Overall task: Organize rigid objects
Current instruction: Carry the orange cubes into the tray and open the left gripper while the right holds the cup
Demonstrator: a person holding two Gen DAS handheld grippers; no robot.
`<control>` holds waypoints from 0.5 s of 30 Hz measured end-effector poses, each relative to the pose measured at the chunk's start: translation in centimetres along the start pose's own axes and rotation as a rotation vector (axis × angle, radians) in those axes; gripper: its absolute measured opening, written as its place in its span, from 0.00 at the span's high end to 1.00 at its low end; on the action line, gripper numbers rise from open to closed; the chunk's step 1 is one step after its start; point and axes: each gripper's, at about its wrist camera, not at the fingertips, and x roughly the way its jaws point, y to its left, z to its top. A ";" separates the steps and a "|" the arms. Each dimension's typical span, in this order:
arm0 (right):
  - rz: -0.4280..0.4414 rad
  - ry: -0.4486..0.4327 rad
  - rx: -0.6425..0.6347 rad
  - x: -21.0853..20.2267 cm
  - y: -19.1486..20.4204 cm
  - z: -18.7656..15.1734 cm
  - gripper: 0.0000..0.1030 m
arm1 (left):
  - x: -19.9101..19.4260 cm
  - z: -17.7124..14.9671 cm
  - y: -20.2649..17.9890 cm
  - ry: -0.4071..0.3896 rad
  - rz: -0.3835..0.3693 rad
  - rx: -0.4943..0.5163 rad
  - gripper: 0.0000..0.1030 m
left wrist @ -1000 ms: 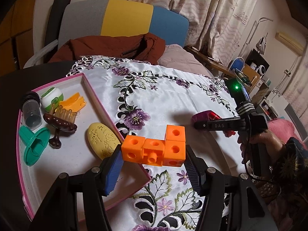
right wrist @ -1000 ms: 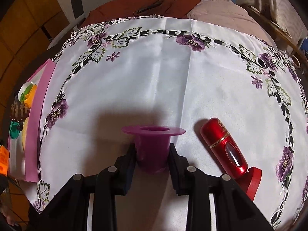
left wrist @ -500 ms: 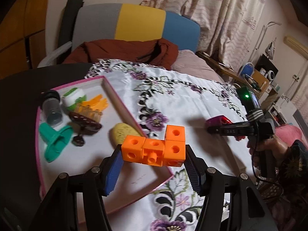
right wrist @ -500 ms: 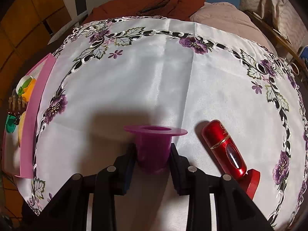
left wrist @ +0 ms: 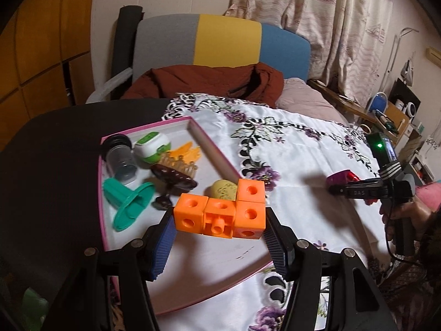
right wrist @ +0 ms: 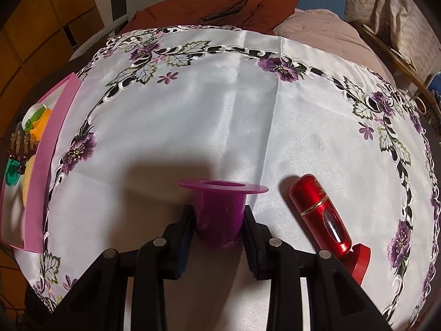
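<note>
A lived-in room with curtains and a striped chair behind holds a dark bench (left wrist: 55, 143) spread with a white flowered cloth (right wrist: 220, 104), and at its left edge sits a pink-rimmed tray (left wrist: 212, 157), the landmark here.

Nearest, the left claw (left wrist: 219, 230) is clamped on an orange block piece (left wrist: 220, 212), held in the air over the tray's near end, not yet set down. Beyond it in the tray lie a yellow oval (left wrist: 224, 189), a green flanged cup (left wrist: 129, 202), a dark brush (left wrist: 173, 176), an orange clip (left wrist: 187, 151), a green-and-white gadget (left wrist: 151, 146) and a small jar (left wrist: 120, 157): those look sorted already.

Well to the right of the tray, out on the cloth, the right claw (right wrist: 219, 230) grips a purple flanged cup (right wrist: 220, 209), which appears to rest at the cloth. Just beyond it on the side away from the tray lie a red bottle (right wrist: 319, 215) and a red piece (right wrist: 359, 259) under its near end.

By my reckoning three or four things remain: the blocks to release, then the cup, bottle and red piece.
</note>
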 end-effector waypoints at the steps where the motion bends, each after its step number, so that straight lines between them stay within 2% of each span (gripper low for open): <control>1: -0.001 -0.001 -0.002 0.0 0.0 0.0 0.68 | -0.1 -0.1 0.2 0.000 0.014 0.000 0.40; 15: -0.006 -0.002 -0.011 0.0 0.1 0.0 0.68 | -1.0 -1.3 3.8 0.014 0.046 -0.081 0.40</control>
